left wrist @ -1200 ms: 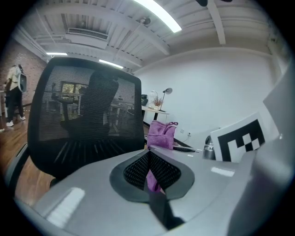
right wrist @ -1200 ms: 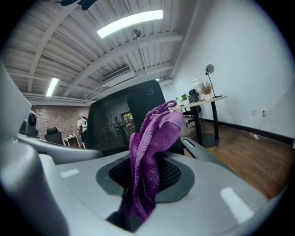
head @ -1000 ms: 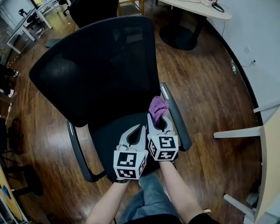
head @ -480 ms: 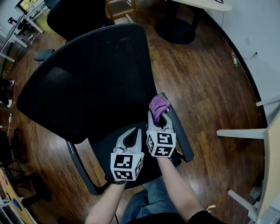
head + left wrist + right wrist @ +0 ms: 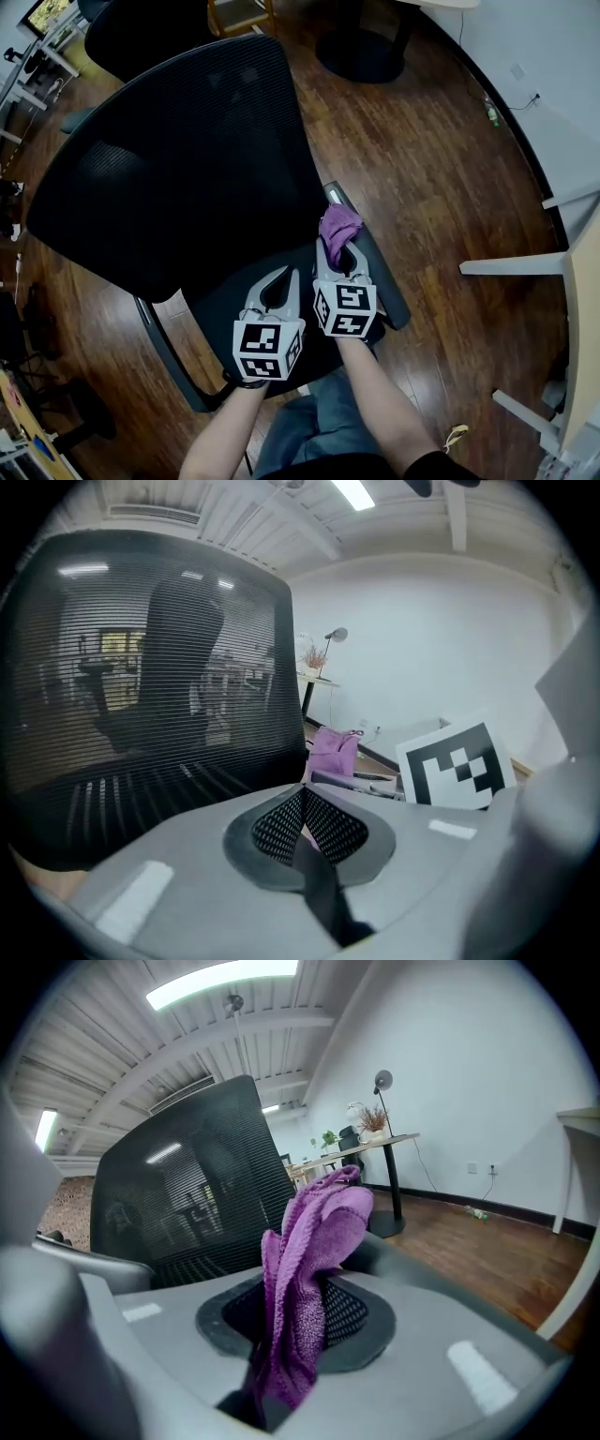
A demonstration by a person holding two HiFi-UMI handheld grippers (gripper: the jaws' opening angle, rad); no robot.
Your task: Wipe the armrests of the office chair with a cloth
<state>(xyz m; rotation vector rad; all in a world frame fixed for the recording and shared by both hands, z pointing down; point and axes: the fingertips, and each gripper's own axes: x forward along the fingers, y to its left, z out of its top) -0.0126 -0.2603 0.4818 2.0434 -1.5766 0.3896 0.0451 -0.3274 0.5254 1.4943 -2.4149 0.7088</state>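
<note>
Left gripper (image 5: 284, 277) pressed together on nothing, idling over seat (image 5: 220, 295), inboard of armrest (image 5: 382, 277); I keep it there so it stays clear of wiping side. My right gripper (image 5: 336, 248) just beside it, nearer armrest, pinching purple cloth (image 5: 339, 223); wad sticks out past jaw tips so fabric, not plastic, meets armrest. Cloth over armrest's rear end, touching or just above, cannot tell. Judge: wipe stroke along this armrest in hand

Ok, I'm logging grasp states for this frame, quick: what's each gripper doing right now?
Left gripper: closed, holding nothing.
Right gripper: closed on the purple cloth.
</note>
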